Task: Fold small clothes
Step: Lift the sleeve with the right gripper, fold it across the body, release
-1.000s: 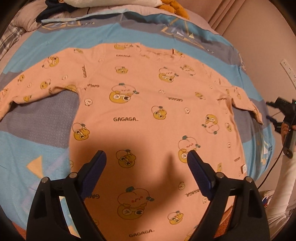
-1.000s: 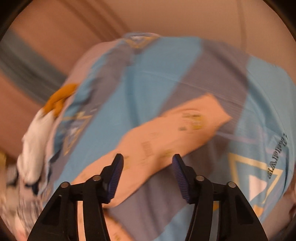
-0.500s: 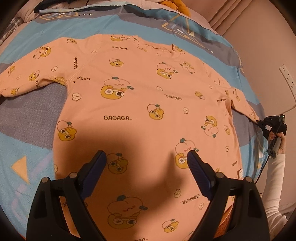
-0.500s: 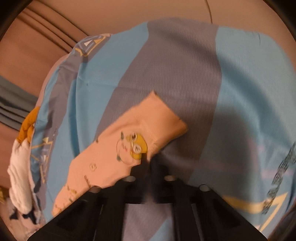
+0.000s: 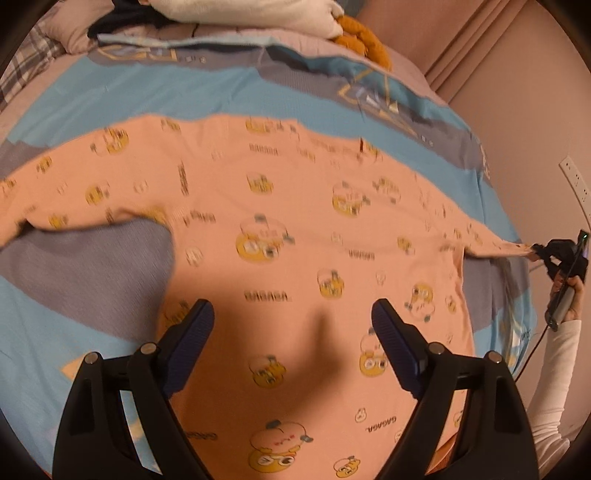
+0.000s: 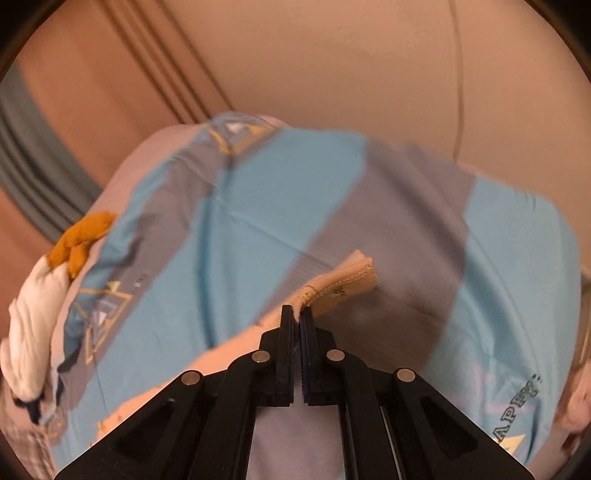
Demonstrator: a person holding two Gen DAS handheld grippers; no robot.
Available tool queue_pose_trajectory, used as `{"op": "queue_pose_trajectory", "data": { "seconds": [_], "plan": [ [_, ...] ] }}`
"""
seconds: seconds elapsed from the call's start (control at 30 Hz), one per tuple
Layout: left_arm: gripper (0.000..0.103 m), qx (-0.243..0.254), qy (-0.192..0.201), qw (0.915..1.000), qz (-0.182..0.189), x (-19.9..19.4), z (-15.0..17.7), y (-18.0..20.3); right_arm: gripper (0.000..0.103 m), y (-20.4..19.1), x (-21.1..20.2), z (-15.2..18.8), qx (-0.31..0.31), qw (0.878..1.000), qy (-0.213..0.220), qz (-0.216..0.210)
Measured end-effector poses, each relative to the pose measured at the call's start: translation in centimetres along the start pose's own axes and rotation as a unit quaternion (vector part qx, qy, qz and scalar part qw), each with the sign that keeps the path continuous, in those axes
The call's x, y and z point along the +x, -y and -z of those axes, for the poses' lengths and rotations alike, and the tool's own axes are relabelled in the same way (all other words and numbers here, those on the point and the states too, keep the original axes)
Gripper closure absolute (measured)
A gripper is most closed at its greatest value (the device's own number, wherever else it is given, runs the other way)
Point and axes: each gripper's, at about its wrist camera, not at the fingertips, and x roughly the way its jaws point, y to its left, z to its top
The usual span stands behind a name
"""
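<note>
A small peach long-sleeved shirt (image 5: 295, 229) with yellow cartoon prints lies spread flat on the bed, sleeves out to both sides. My left gripper (image 5: 291, 328) is open and empty, hovering above the shirt's lower body. My right gripper (image 6: 298, 312) is shut on the cuff of the shirt's right sleeve (image 6: 343, 284) and holds it lifted off the bed. In the left wrist view the right gripper (image 5: 537, 253) shows at the far right, pinching the sleeve end (image 5: 517, 249). The left sleeve (image 5: 55, 206) lies flat.
The bedspread (image 5: 92, 280) is blue and grey with yellow triangles. Pillows and a white and orange plush (image 5: 332, 26) lie at the head of the bed. A wall with a socket (image 5: 574, 181) stands close on the right. Curtains (image 6: 110, 92) hang beyond the bed.
My right gripper has closed on the right sleeve cuff and lifted it off the bed. The left gripper has stayed open and drifted a little over the shirt.
</note>
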Motion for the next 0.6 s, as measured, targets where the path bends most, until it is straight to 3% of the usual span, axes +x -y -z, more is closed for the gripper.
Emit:
{"op": "queue_pose_trajectory", "data": {
  "seconds": [0.33, 0.6],
  "plan": [
    [0.016, -0.018, 0.051, 0.9984, -0.012, -3.0, -2.1, -1.7, 0.099, -11.9, -6.0, 0.6, -0.141, 0.986, 0.055, -0.071],
    [0.016, -0.037, 0.076, 0.9963, -0.015, -4.8, -2.8, -3.2, 0.099, -19.9, -8.2, 6.0, -0.235, 0.958, 0.032, -0.162]
  ]
}}
